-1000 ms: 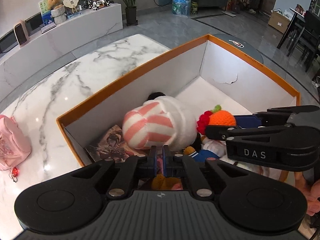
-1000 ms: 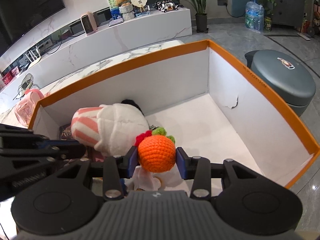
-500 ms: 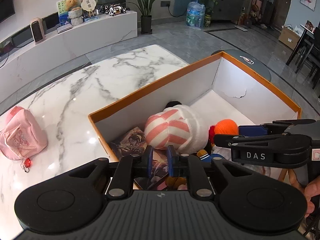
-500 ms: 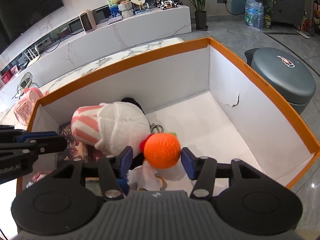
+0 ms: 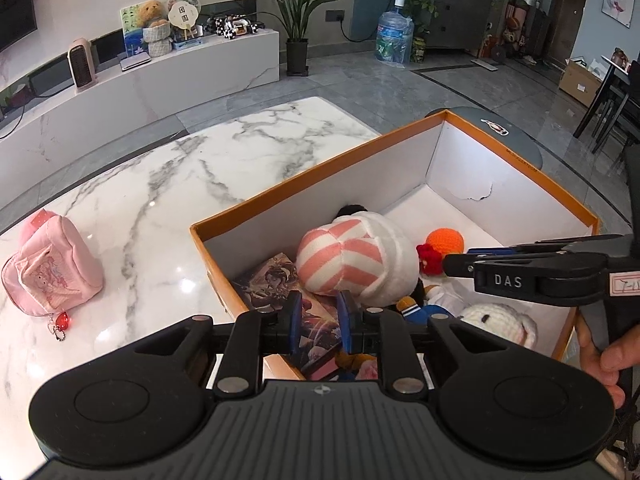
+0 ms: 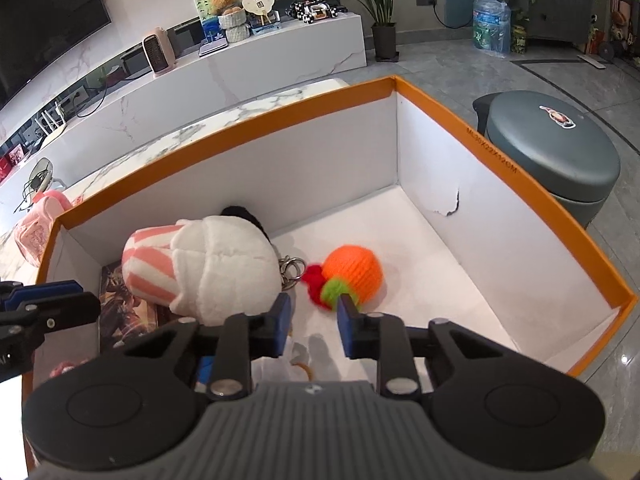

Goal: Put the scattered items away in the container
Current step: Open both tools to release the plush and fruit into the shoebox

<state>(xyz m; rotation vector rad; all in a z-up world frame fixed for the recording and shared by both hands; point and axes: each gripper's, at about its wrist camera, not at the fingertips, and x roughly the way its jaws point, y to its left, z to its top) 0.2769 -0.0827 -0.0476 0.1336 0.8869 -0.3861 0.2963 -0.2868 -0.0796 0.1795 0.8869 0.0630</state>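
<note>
The pink pouch (image 5: 48, 270) lies alone on the bench (image 5: 224, 168), well left of the box (image 5: 516, 148). The left claw (image 5: 319, 326), part open and empty, is nearer. The right claw (image 6: 310, 326) hangs open over the orange ball (image 6: 354, 270) inside the box.

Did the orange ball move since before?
Yes. The orange ball left the right gripper and now lies on the box floor, farther from the camera.

Ahead of my claw (image 6: 310, 330), matt plastic: a crocheted yarn orange (image 6: 354, 272), a fuzzy plush (image 6: 208, 270), a cardboard box (image 6: 500, 216), beside it a glossy marble tabletop (image 5: 160, 200).
</note>
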